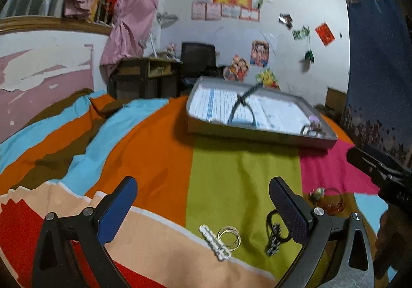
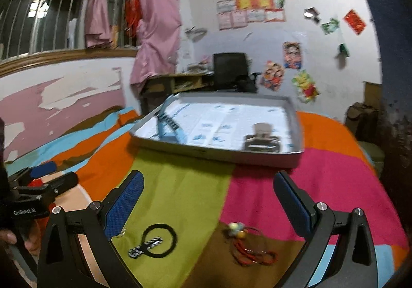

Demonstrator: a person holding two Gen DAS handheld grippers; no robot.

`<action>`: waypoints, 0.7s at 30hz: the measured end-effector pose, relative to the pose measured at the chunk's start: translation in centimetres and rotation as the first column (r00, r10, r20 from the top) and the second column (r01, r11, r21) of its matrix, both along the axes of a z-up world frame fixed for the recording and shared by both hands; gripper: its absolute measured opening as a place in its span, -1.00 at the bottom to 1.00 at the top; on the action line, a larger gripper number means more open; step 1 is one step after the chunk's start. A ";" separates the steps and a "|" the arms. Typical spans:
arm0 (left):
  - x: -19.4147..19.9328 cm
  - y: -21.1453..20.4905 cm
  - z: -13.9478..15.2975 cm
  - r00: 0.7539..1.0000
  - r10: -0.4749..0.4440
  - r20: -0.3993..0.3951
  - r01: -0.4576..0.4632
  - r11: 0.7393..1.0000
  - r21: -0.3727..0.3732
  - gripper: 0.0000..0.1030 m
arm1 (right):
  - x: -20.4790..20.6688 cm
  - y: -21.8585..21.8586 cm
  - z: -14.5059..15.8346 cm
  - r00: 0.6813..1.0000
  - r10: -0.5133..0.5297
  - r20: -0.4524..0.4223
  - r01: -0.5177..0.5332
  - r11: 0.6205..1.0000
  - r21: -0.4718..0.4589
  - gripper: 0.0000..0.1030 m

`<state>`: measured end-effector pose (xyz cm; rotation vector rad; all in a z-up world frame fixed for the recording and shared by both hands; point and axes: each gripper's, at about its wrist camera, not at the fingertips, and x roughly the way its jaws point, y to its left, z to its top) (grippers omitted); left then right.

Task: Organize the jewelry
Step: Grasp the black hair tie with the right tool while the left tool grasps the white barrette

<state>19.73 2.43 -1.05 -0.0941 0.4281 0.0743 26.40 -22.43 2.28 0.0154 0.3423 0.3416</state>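
Jewelry lies scattered on a striped bedspread [image 1: 159, 149] low in both frames, none of it gripped. The left gripper [image 1: 203, 205] has its jaws spread wide and released, with nothing between them; just below that gap, on the green stripe at lower centre of the left wrist view, sit a white hair clip [image 1: 215, 242] and a pair of clear rings [image 1: 229, 236], touching each other. Beside the right-hand blue pad lies a black hair tie [image 1: 275, 234] with a patterned bow, partly hidden by the finger. To the right of that finger is a red cord bracelet [image 1: 332, 200] with a small bead.

The right gripper [image 2: 208, 200] is likewise spread open and empty. In the right wrist view the black hair tie [image 2: 160, 240] lies at lower centre-left on the green stripe, and the red cord bracelet [image 2: 253, 249] lies at lower centre-right on a brown stripe, the two well apart.

Beyond both grippers, at mid-frame, a shallow metal tray [image 2: 219, 153] lined with printed paper rests on the bedspread. It holds a blue band [image 2: 167, 125] at its left and a small boxy piece [image 2: 261, 140] at its right; blur hides what these are.
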 end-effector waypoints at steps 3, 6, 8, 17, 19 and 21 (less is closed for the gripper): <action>0.6 0.4 -0.7 0.998 -0.038 -0.055 0.039 0.999 0.010 0.99 | 1.4 0.9 -0.9 0.996 0.071 -0.050 -0.072 0.997 -0.018 0.91; 1.1 0.8 -1.5 0.989 -0.094 -0.112 0.094 0.996 0.000 0.99 | 2.6 2.2 -2.0 0.984 0.142 -0.103 -0.148 0.988 -0.053 0.58; 1.3 1.0 -2.0 0.983 -0.117 -0.140 0.116 0.993 -0.017 0.97 | 3.4 2.7 -2.9 0.973 0.172 -0.151 -0.183 0.981 -0.061 0.37; 3.3 1.2 -4.9 0.930 -0.221 -0.292 0.182 0.971 -0.155 0.06 | 5.3 4.6 -6.8 0.916 0.212 -0.342 -0.259 0.961 -0.096 -0.20; 3.6 1.4 -5.4 0.918 -0.237 -0.318 0.178 0.963 -0.203 -0.07 | 5.2 4.8 -7.2 0.910 0.215 -0.355 -0.265 0.959 -0.098 -0.26; 3.5 1.7 -5.8 0.908 -0.255 -0.334 0.169 0.949 -0.265 -0.10 | 5.1 5.0 -7.6 0.904 0.214 -0.369 -0.270 0.957 -0.105 -0.26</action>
